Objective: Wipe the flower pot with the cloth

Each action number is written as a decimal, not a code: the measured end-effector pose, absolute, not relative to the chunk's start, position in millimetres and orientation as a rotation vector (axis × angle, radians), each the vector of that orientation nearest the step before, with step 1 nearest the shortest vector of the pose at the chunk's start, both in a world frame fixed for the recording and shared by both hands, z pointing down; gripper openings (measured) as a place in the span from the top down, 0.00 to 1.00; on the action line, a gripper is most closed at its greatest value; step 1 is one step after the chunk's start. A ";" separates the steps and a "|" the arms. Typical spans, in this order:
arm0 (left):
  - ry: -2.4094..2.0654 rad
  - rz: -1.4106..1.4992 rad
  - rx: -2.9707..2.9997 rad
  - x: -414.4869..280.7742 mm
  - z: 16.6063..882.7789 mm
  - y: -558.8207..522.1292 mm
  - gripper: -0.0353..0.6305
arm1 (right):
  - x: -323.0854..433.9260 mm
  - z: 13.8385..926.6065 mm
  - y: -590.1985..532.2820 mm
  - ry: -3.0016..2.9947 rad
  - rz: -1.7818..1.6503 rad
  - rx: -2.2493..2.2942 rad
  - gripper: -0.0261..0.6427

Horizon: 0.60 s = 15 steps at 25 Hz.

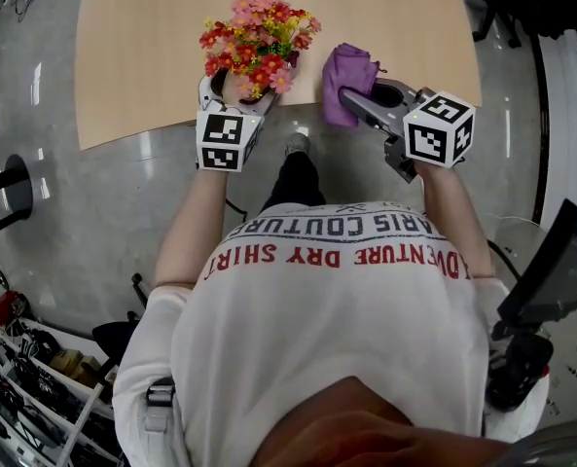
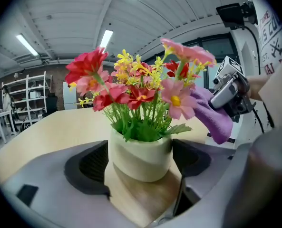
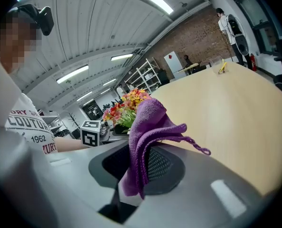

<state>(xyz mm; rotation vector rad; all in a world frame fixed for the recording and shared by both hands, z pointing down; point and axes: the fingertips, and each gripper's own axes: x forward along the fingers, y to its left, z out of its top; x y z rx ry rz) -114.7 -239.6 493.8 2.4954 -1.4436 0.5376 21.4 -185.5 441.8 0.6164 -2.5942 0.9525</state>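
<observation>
Locate the flower pot (image 2: pixel 141 156) on the table (image 1: pixel 152 47), close to the near edge, with the flowers (image 1: pixel 259 37) rising above its rim. Read the left gripper (image 1: pixel 234 95) as wide open and straddling the pot, with a pad just beside each wall and no press evident. Read the right gripper (image 1: pixel 351 98) as clamped on the purple cloth (image 3: pixel 148 122), with folds bunched above the jaws and a tail hanging below. Note the cloth just to the right of the flowers, not yet on the pot.

Judge the step in hand as steadying the pot ahead of the first wipe. Treat the wiping itself as not begun.

Close the left jaws gently until both pads bear on the pot wall, low down and below the foliage. Avoid a hard squeeze; expect slipping or tilting of the smooth, rounded wall under uneven pressure. Keep the pot upright and flat on the table.

Bring the cloth in from the right, beneath the blooms, and lay the bunched folds against the exposed wall between the pads. Wipe along the curve with light pressure. Keep the right jaws shut throughout to prevent dropping the cloth. Stay clear of the stems, likely to bend or snag. Guard against pushing the pot towards the near edge.
</observation>
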 end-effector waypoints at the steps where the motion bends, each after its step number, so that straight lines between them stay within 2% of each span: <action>1: -1.437 0.535 2.495 -114.3 494.7 -239.7 0.31 | 22.2 443.0 -186.6 -2.595 0.959 0.620 0.87; 3: -1.414 0.535 2.501 -113.1 495.9 -238.3 0.32 | 23.3 444.6 -187.7 -2.597 0.977 0.624 0.87; 5: -1.395 0.530 2.516 -112.2 495.0 -235.0 0.39 | 23.7 446.3 -187.5 -2.598 0.995 0.623 0.87; 15: -1.344 0.508 2.572 -112.3 482.5 -224.3 0.41 | 15.0 446.1 -191.1 -2.617 1.043 0.590 0.87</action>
